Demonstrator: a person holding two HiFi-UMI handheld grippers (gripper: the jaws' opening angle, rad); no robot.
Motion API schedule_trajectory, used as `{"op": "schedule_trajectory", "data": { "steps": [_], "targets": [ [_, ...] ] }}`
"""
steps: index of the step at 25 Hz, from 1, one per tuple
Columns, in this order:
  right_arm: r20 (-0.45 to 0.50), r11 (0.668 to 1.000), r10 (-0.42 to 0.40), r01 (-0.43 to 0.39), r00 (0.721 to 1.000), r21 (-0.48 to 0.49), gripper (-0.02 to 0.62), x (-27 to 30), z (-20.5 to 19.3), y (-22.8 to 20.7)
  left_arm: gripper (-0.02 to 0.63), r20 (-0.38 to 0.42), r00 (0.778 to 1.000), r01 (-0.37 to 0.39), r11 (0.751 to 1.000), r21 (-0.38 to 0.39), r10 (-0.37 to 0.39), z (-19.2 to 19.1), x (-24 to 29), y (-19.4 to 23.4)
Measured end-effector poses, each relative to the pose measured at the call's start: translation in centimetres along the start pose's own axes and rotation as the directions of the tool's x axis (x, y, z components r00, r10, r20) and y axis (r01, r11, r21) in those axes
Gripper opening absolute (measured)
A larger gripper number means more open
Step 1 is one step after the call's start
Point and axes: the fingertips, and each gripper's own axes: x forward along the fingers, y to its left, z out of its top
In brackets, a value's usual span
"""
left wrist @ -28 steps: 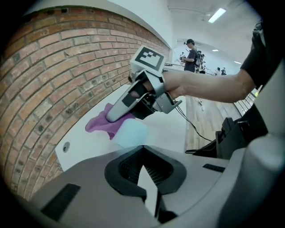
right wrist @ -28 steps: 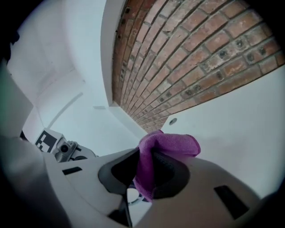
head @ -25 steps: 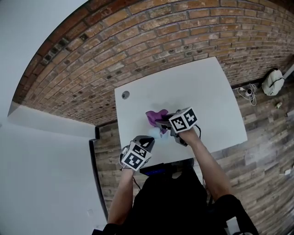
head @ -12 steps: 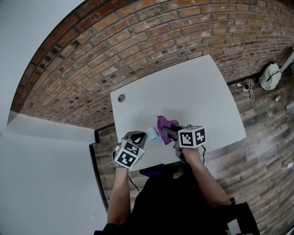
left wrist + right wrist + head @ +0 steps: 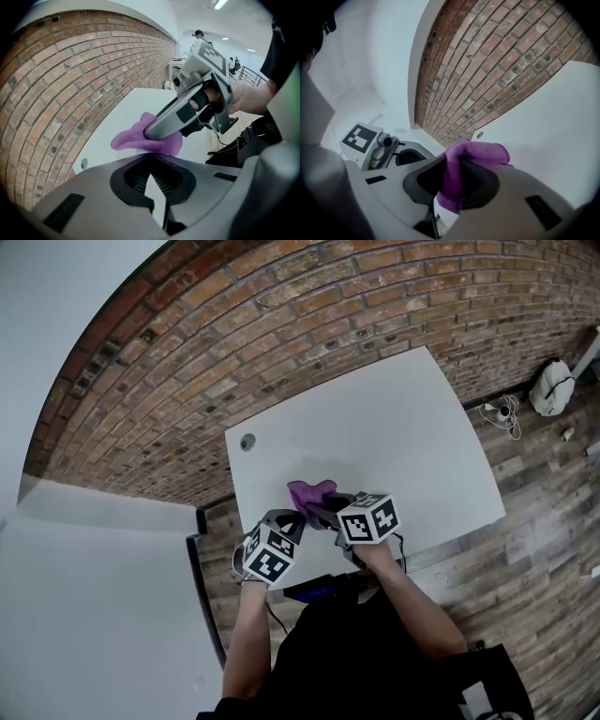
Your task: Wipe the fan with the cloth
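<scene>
- Right tongs (image 5: 457, 180) clamped on the purple cloth (image 5: 480, 153).
- Left tongs (image 5: 157, 180) closed together, cloth just ahead of their tips.
- Both over the white tabletop (image 5: 384, 418).

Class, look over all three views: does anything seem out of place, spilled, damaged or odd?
Nothing looks spilled or damaged. The purple cloth is bunched and clamped in the right gripper, over the white table. Only oddity: no fan can be made out in these views.

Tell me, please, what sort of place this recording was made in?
Probably an indoor office or lab space: a white table with a cable hole stands beside an exposed brick wall on a wood-plank floor.
</scene>
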Motion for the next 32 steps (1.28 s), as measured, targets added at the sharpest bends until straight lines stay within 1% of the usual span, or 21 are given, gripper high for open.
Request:
{"op": "schedule_trajectory", "data": {
  "steps": [2, 5, 6, 8, 10, 12, 13, 14, 15, 17, 19, 21, 23, 25, 27, 28, 30, 32],
  "targets": [
    [0.005, 0.997, -0.050, 0.049, 0.999, 0.052, 0.066, -0.5, -0.9, -2.7, 0.002, -0.011, 1.000, -0.003, 1.000, -0.002, 0.003, -0.2, -0.1, 0.2],
    [-0.091, 0.984, -0.126, 0.136, 0.988, 0.113, 0.065, -0.6, -4.1, -6.9, 0.002, -0.015, 1.000, -0.006, 1.000, -0.002, 0.006, -0.2, -0.2, 0.2],
    [-0.101, 0.979, -0.146, 0.158, 0.984, 0.130, 0.066, -1.0, -4.8, -7.7, 0.002, -0.014, 1.000, -0.006, 1.000, -0.001, 0.006, -0.2, -0.1, 0.1],
    [-0.060, 0.970, -0.168, 0.176, 0.984, 0.167, 0.065, -2.2, -4.3, -8.0, 0.002, -0.006, 1.000, -0.002, 1.000, -0.001, 0.002, 0.0, -0.1, 0.2],
    [0.010, 0.975, -0.137, 0.133, 0.990, 0.177, 0.065, -3.0, -2.2, -6.1, 0.002, 0.008, 1.000, 0.003, 1.000, 0.000, -0.003, 0.2, 0.0, 0.3],
    [0.058, 0.990, -0.051, 0.043, 0.997, 0.135, 0.064, -2.8, 0.2, -2.4, 0.002, 0.013, 1.000, 0.002, 1.000, 0.000, -0.002, 0.3, 0.0, 0.4],
    [0.058, 0.995, -0.007, 0.002, 0.998, 0.097, 0.066, -2.3, 0.8, -0.4, 0.002, 0.009, 1.000, 0.002, 1.000, -0.002, -0.002, 0.3, 0.0, 0.4],
    [0.039, 0.999, 0.020, -0.022, 0.999, 0.050, 0.064, -1.6, 1.0, 1.2, 0.002, 0.004, 1.000, 0.002, 1.000, -0.004, -0.002, 0.1, 0.0, 0.4],
    [0.008, 1.000, 0.024, -0.024, 1.000, -0.001, 0.064, -0.9, 0.6, 2.1, 0.002, -0.002, 1.000, 0.003, 1.000, -0.006, -0.003, 0.0, 0.0, 0.3],
    [-0.036, 0.997, -0.007, 0.004, 0.999, -0.075, 0.066, 0.0, -0.4, 2.3, 0.002, -0.011, 1.000, 0.003, 1.000, -0.008, -0.003, -0.2, 0.0, 0.2],
    [-0.022, 0.997, -0.025, 0.024, 0.999, -0.075, 0.066, 0.0, -0.6, 1.4, 0.002, -0.008, 1.000, 0.004, 1.000, -0.010, -0.004, -0.2, 0.0, 0.2],
    [0.004, 0.998, -0.055, 0.055, 0.998, -0.041, 0.066, -0.6, -0.5, -0.2, 0.002, -0.005, 1.000, 0.002, 1.000, -0.011, -0.002, -0.1, 0.0, 0.2],
    [0.014, 0.995, -0.095, 0.094, 0.995, 0.013, 0.066, -0.8, -0.9, -2.5, 0.002, -0.005, 1.000, -0.001, 1.000, -0.009, 0.001, -0.2, 0.0, 0.3],
    [-0.024, 0.991, -0.112, 0.113, 0.993, 0.068, 0.064, -0.3, -2.5, -4.8, 0.002, -0.005, 1.000, -0.005, 1.000, -0.009, 0.005, -0.3, -0.1, 0.4],
    [-0.085, 0.988, -0.094, 0.104, 0.992, 0.114, 0.065, 0.5, -5.0, -6.4, 0.002, -0.008, 1.000, -0.007, 1.000, -0.009, 0.007, -0.4, -0.1, 0.4],
    [-0.098, 0.985, -0.089, 0.102, 0.991, 0.138, 0.065, 0.6, -5.9, -7.0, 0.002, -0.007, 1.000, -0.007, 1.000, -0.009, 0.006, -0.4, -0.1, 0.3],
    [-0.080, 0.974, -0.105, 0.119, 0.991, 0.191, 0.064, -0.1, -6.4, -8.3, 0.002, -0.002, 1.000, -0.004, 1.000, -0.011, 0.004, -0.3, 0.0, 0.3],
    [-0.014, 0.959, -0.116, 0.116, 0.993, 0.257, 0.064, -1.2, -5.3, -8.8, 0.002, 0.004, 1.000, -0.007, 1.000, -0.011, 0.007, -0.3, 0.0, 0.3]
  ]
}}
